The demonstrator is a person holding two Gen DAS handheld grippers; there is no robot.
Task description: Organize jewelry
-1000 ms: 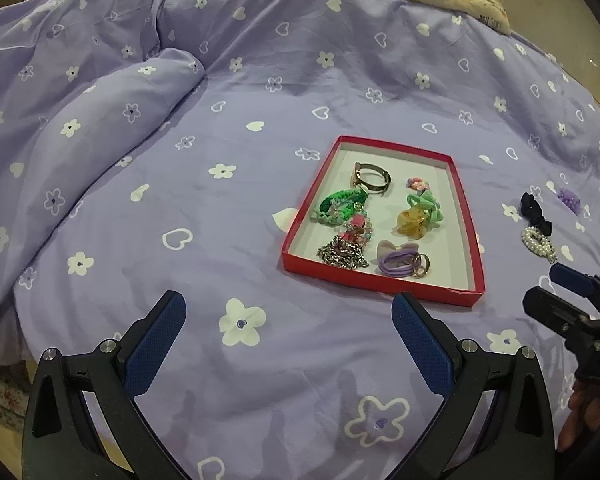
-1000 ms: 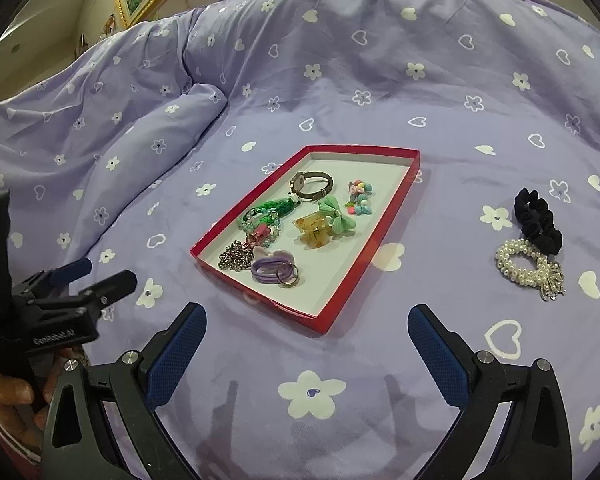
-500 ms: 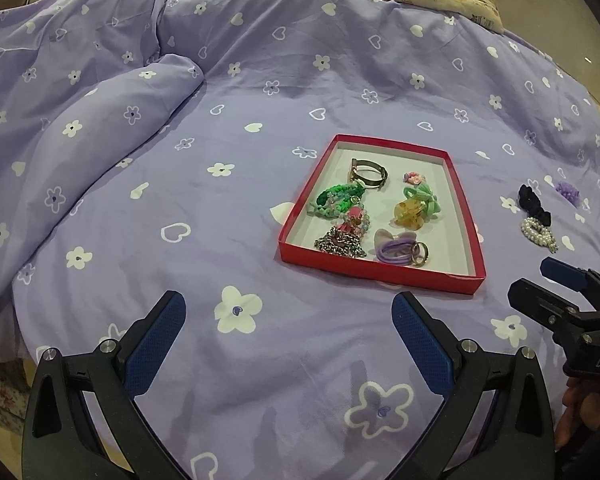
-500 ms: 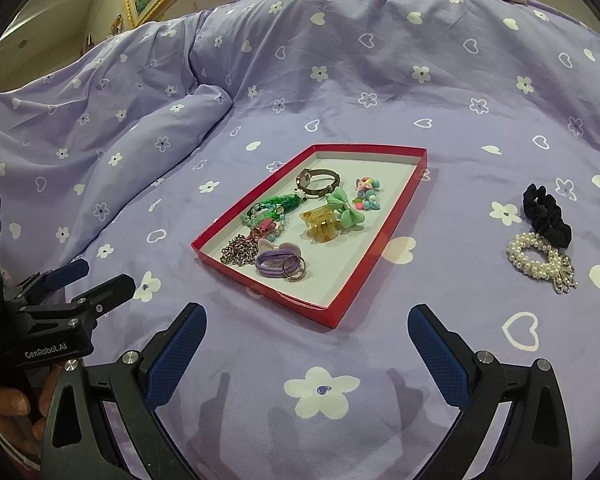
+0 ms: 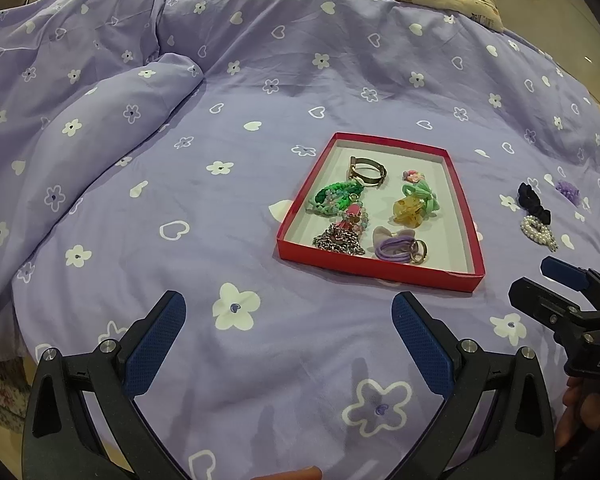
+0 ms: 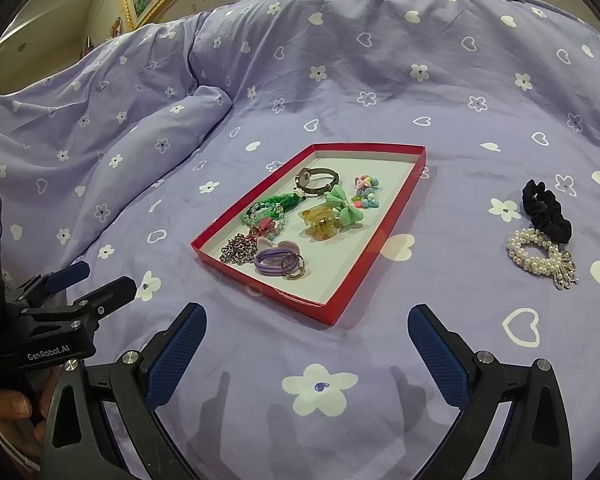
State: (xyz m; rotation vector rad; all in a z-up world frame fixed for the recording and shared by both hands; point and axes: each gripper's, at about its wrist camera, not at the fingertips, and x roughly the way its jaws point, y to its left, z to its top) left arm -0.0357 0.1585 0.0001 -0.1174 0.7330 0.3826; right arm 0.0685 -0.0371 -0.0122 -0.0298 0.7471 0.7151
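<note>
Red tray [image 6: 374, 240] on purple bed cover [image 5: 260, 80], already holding watch, clips, chain, rings. Right of tray, well apart: black scrunchie [image 6: 546, 210] touching pearl bracelet [image 6: 538, 254]. Probably next: reach with right tongs [image 6: 306, 354] to pearl bracelet, pinch beads from above, not tassel end, lift clear of scrunchie. Right tongs wide open, empty, low, near side of tray. Left tongs [image 5: 288, 340] also wide open, empty, near side of tray.

Red tray [image 6: 376, 240] on lilac bedspread [image 6: 340, 80] patterned with white flowers and hearts; black scrunchie [image 6: 546, 210]
</note>
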